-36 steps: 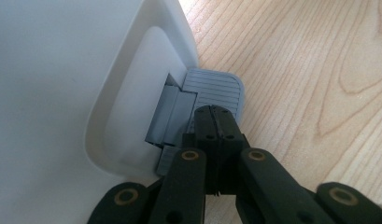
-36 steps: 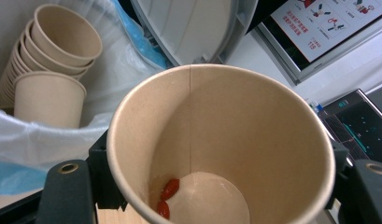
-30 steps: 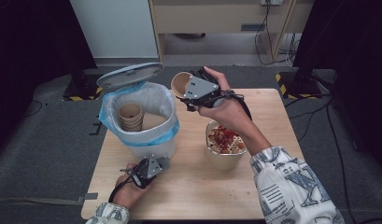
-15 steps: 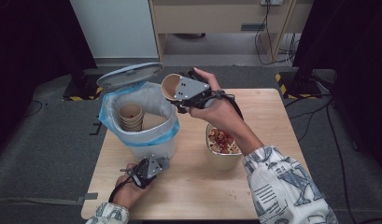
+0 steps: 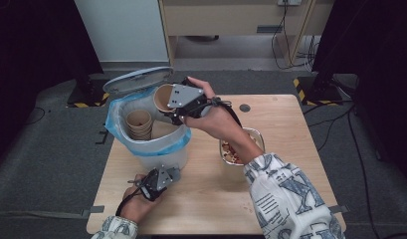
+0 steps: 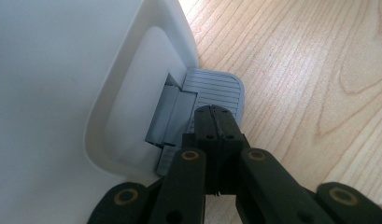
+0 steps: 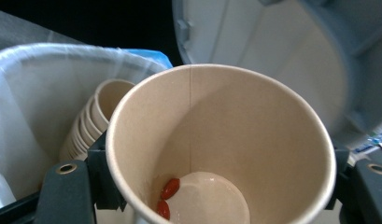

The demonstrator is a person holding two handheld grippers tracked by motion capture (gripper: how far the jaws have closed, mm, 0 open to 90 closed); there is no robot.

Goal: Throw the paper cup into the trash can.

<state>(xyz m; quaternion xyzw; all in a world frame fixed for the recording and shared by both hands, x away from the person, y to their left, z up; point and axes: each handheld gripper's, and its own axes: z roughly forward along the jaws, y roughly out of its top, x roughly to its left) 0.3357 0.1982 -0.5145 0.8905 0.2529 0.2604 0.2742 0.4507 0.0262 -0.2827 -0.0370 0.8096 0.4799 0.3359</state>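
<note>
The wooden table carries a white pedal bin lined with a blue bag, its grey lid standing open at the far side. Inside the bin sits a stack of paper cups. To the right stands a small container of red snacks, half hidden under my right forearm.

My right tongs are clenched on a brown paper cup by its wall. The cup is tipped on its side, mouth towards the bin and long axis roughly level, hanging above the bin's right rim; the stack lies just down and to the left of it, so my right hand is far nearer. In the right gripper view the paper cup holds two red bits at its bottom.

My left tongs are clamped together on nothing, tips pressing the bin's grey foot pedal.

I cannot make out how deep the stack goes, nor what else lies in the bag.
</note>
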